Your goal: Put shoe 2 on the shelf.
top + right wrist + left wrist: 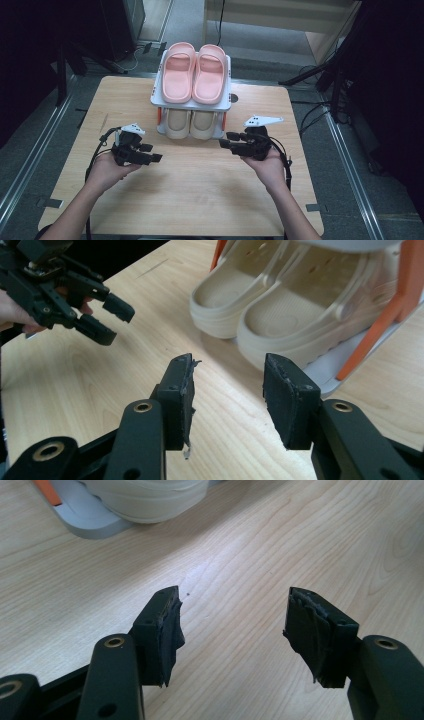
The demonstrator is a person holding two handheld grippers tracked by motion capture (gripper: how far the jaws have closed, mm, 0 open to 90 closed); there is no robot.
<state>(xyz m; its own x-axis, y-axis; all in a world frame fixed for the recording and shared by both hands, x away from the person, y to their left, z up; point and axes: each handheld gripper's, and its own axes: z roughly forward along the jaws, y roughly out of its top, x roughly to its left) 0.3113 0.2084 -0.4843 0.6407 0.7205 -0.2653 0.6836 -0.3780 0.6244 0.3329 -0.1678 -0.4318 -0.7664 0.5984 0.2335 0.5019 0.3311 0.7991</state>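
My left gripper (151,152) hovers low over the left side of the wooden worktop (195,190), its jaws spread apart with nothing between them, only bare wood grain showing in the gap in the left gripper view (232,630). Its tips point toward the middle of the worktop, near the front left corner of the shoe rack (156,100) but not touching it.

In the middle, at the far edge of the worktop, stands that small two-level rack. A pair of pink slippers (194,72) lies side by side on its top shelf, and a pair of cream clogs (190,124) sits underneath, between the orange posts (372,337).

My right gripper (225,139) is held just in front of the rack's right side, jaws also apart and empty (227,385). In its own view the cream clogs (280,305) lie just beyond the tips, close but clear of them, and my left gripper (105,320) shows farther off.
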